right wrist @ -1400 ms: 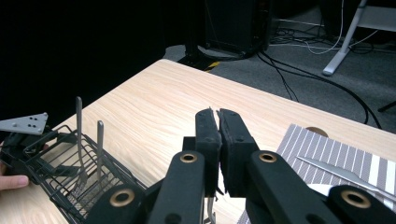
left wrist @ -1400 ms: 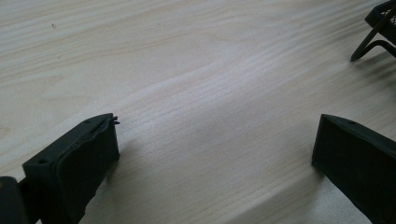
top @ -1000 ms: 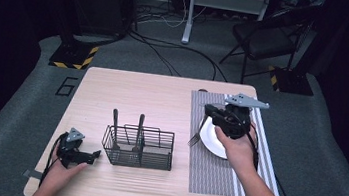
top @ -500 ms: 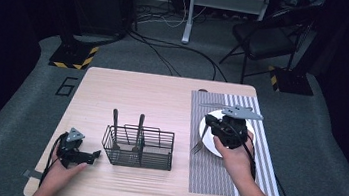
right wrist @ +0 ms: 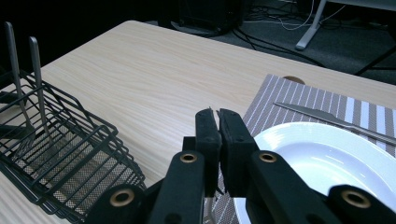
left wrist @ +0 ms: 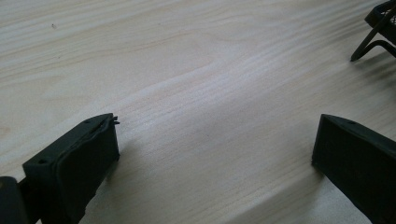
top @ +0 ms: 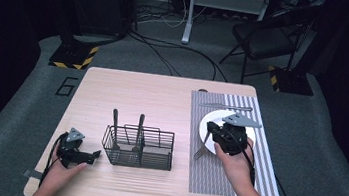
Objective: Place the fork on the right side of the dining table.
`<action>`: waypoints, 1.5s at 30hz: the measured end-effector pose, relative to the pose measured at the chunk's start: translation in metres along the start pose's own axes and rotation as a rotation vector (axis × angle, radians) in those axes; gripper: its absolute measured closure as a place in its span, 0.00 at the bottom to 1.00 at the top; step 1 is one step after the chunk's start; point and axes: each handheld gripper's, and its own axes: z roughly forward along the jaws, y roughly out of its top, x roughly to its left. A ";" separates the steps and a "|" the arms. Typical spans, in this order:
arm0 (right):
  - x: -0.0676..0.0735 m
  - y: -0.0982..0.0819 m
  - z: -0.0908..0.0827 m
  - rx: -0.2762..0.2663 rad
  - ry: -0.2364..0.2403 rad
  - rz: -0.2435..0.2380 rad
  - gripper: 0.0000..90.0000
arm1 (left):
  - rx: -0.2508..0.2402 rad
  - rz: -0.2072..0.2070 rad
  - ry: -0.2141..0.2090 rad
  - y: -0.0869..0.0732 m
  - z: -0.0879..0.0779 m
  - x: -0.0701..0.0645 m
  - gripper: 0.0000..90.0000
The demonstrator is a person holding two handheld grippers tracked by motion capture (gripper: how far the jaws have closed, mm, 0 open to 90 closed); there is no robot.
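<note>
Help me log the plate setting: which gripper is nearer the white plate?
Right. The right gripper hovers over the white plate at its left edge, jaws shut. The left gripper rests on the table's near left corner, beyond the wire basket.

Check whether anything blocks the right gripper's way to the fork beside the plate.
Nothing visible does. The right gripper, jaws shut, hangs over the left rim of the plate. The fork lies bare on the striped mat just below it. The wire basket stands well off to the left.
</note>
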 end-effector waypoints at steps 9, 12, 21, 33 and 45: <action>-0.004 -0.008 -0.002 0.010 -0.017 0.021 0.96 | 0.000 0.000 0.000 0.000 0.000 0.000 0.00; -0.006 -0.010 -0.004 0.008 -0.022 0.033 0.96 | 0.000 0.000 0.000 0.000 0.000 0.000 0.00; -0.020 -0.022 -0.015 -0.006 -0.046 0.093 0.95 | 0.000 0.000 0.000 0.000 0.000 0.000 0.00; -0.053 -0.044 -0.026 -0.027 -0.037 0.251 0.94 | 0.000 0.000 0.000 0.000 0.000 0.000 0.00; -0.080 -0.075 -0.037 -0.034 -0.053 0.374 0.92 | 0.000 0.000 0.000 0.000 0.000 0.000 0.00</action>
